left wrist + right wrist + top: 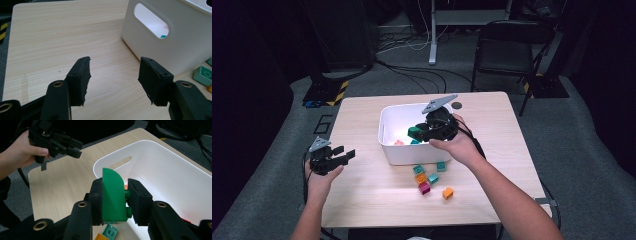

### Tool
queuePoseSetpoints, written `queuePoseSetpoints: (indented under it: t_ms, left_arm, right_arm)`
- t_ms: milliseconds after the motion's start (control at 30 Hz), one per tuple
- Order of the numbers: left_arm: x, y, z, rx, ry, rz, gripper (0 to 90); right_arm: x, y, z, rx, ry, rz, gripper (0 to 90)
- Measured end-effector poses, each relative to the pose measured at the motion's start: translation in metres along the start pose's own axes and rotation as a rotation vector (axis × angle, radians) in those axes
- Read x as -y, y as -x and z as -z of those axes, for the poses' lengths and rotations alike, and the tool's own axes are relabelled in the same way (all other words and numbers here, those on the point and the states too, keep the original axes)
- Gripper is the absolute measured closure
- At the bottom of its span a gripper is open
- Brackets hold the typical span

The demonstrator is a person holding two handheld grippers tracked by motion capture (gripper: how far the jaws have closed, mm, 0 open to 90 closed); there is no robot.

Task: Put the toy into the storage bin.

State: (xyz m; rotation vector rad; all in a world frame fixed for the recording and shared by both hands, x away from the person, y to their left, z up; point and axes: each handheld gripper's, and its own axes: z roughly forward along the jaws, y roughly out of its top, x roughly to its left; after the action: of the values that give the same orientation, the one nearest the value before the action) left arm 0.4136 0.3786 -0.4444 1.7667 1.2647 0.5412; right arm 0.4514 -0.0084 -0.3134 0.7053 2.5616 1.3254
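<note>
Your right claw [113, 197] clamped the green block [113, 195] over the white bin [398, 154]; a few blocks were inside. Five loose blocks [430, 179] remained on the tabletop [362, 190]. Left claw [113, 80] was open, empty.

The right claw [115, 197] is black, and the brick [113, 197] clamped in it is bright green with a rounded top. The left claw [343, 156] is black too, topped by a grey plate. The bin [387, 142] is plain white. The table [362, 190] is pale wood with a fine grain. Loose blocks on it are teal [418, 169], orange [447, 193] and magenta [425, 188]. The floor [587, 150] is grey carpet, with a yellow-and-black striped marking [337, 93].
</note>
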Motion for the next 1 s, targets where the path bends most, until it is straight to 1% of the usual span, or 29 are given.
queuePoseSetpoints:
  t_ms: [33,133,167,267,467,533,600,667,733,800,867,933,967,1000]
  left_arm:
    - [0.000,0.000,0.000,0.002,0.002,0.004,42.2]
    - [0.000,0.000,0.000,-0.001,0.009,0.004,42.2]
    - [0.000,0.000,0.001,0.002,0.004,0.003,42.1]
    - [0.000,-0.001,0.001,0.003,0.005,0.004,42.2]
    - [0.000,-0.001,0.000,0.004,0.007,0.004,42.2]
    - [0.000,-0.001,0.000,0.004,0.007,0.004,42.2]
    - [0.000,-0.001,0.000,0.004,0.008,0.006,42.2]
    - [0.000,-0.001,0.000,0.004,0.009,0.007,42.2]
    - [0.000,-0.001,0.000,0.004,0.009,0.006,42.2]
    - [-0.001,-0.001,0.000,0.004,0.009,0.006,42.2]
    - [-0.001,-0.001,0.001,0.005,0.006,0.004,42.2]
    - [-0.001,-0.001,0.001,0.005,0.008,0.004,42.2]
    - [-0.001,-0.001,0.001,0.005,0.008,0.004,42.2]
    - [-0.001,-0.001,0.001,0.005,0.009,0.004,42.2]
  right_arm:
    - [-0.002,0.002,-0.002,0.001,-0.001,0.006,65.9]
    - [-0.007,0.005,-0.007,0.009,-0.008,-0.006,65.9]
    - [-0.008,0.007,-0.009,0.007,-0.010,-0.005,65.9]
    - [-0.011,0.011,-0.016,0.010,-0.020,-0.025,65.9]
    - [-0.018,0.022,-0.028,0.020,-0.029,-0.036,65.9]
    - [-0.022,0.026,-0.031,0.030,-0.035,-0.048,65.9]
    - [-0.025,0.030,-0.034,0.038,-0.029,-0.055,65.9]
    - [-0.030,0.038,-0.039,0.053,-0.031,-0.047,65.9]
    - [-0.032,0.039,-0.040,0.058,-0.030,-0.052,65.9]
    - [-0.036,0.043,-0.045,0.071,-0.025,-0.058,65.8]
    - [-0.036,0.045,-0.047,0.071,-0.020,-0.058,65.8]
    - [-0.038,0.048,-0.055,0.086,-0.028,-0.055,65.8]
    - [-0.038,0.048,-0.055,0.086,-0.028,-0.055,65.8]
    - [-0.038,0.050,-0.060,0.094,-0.031,-0.052,65.8]
